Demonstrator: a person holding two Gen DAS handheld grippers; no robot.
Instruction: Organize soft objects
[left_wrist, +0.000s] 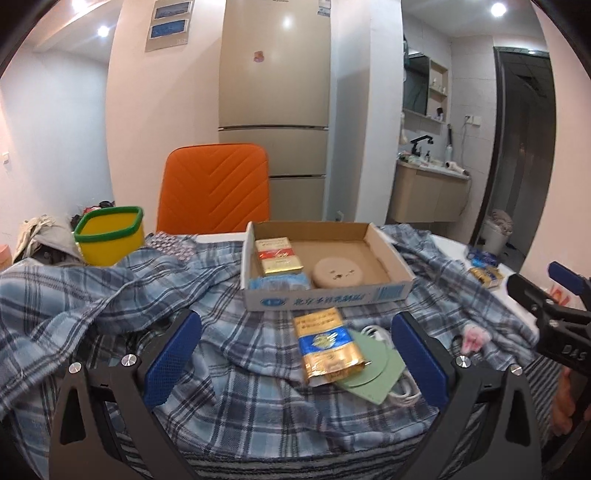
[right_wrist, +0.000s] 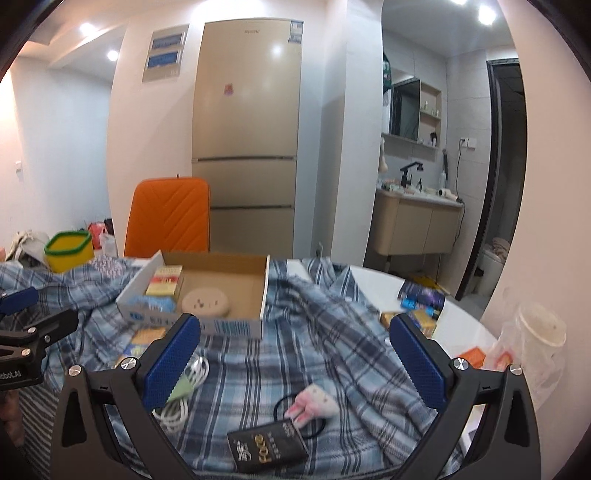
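A blue plaid cloth (left_wrist: 258, 387) covers the table in both views (right_wrist: 332, 350). On it stands an open cardboard box (left_wrist: 325, 295), also in the right wrist view (right_wrist: 207, 325), holding gold and red packets (left_wrist: 279, 254), a round beige disc (left_wrist: 338, 273) and a blue pack (left_wrist: 279, 282). My left gripper (left_wrist: 295, 350) is open and empty above a gold and blue packet (left_wrist: 325, 347) and a green mask (left_wrist: 369, 373). My right gripper (right_wrist: 295, 354) is open and empty above a pink bunny hair tie (right_wrist: 314, 406) and a black packet (right_wrist: 267, 446).
A yellow bin with a green rim (left_wrist: 110, 236) stands at the back left, an orange chair (left_wrist: 214, 188) behind the table. A white cable (right_wrist: 184, 391) lies by the mask. Small packets (right_wrist: 421, 299) and a plastic bag (right_wrist: 532, 350) lie on the white table at the right.
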